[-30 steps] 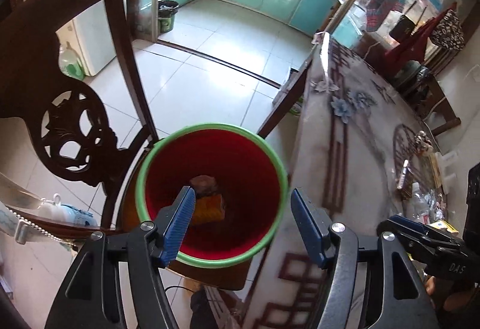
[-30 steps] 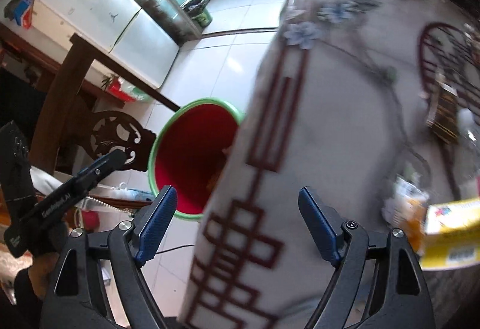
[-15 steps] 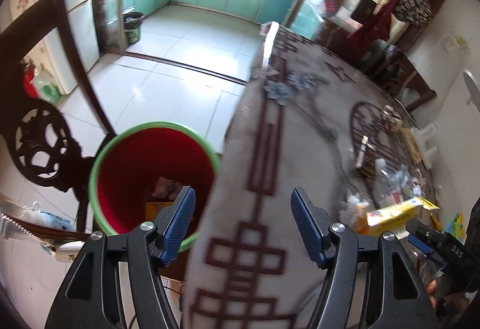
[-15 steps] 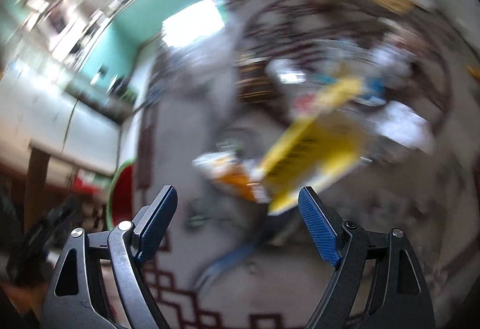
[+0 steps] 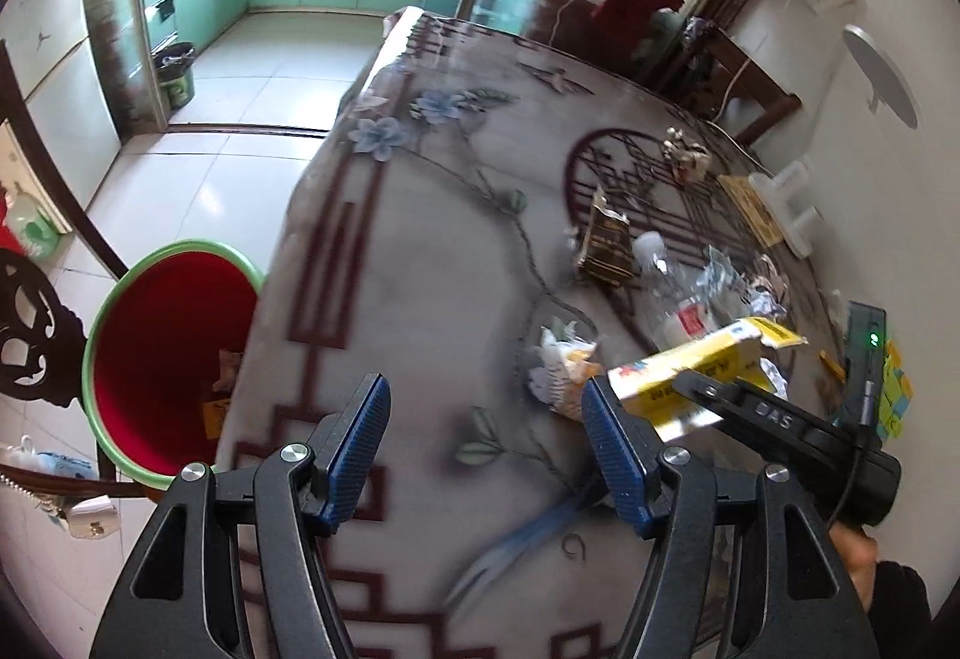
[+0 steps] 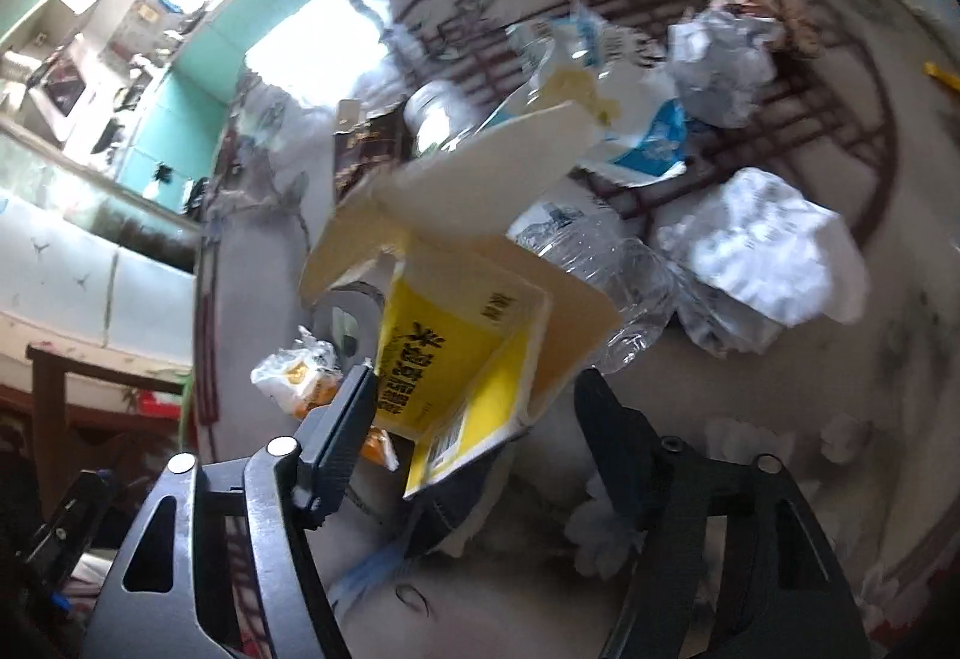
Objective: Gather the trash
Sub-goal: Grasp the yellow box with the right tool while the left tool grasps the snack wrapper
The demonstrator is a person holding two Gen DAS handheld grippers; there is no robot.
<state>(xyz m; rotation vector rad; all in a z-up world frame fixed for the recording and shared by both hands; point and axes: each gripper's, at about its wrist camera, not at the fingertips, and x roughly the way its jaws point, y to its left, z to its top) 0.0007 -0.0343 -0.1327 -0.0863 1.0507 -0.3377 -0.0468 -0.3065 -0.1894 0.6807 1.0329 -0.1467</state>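
A yellow cardboard box (image 6: 456, 353) with its flaps open lies among trash on the patterned table (image 5: 420, 269). My right gripper (image 6: 474, 413) straddles the box and its jaws are closing. The left pad is at the box's edge, and a small gap shows at the right pad. In the left wrist view the same box (image 5: 690, 365) sits under the right gripper's black finger. My left gripper (image 5: 486, 437) hangs open over the table's near edge with nothing between its pads. A red bin (image 5: 162, 335) with a green rim stands on the floor left of the table, with scraps inside.
An orange-and-white wrapper (image 5: 561, 365), a clear plastic bottle (image 6: 600, 263), crumpled white paper (image 6: 762, 245) and a dark brown wrapper (image 5: 606, 239) lie on the table. A carved dark wooden chair (image 5: 30, 323) stands beside the bin.
The left gripper swung right, from above the bin to over the table edge. The right gripper travelled from the table edge to the trash pile, came down over the yellow box, and its jaws narrowed.
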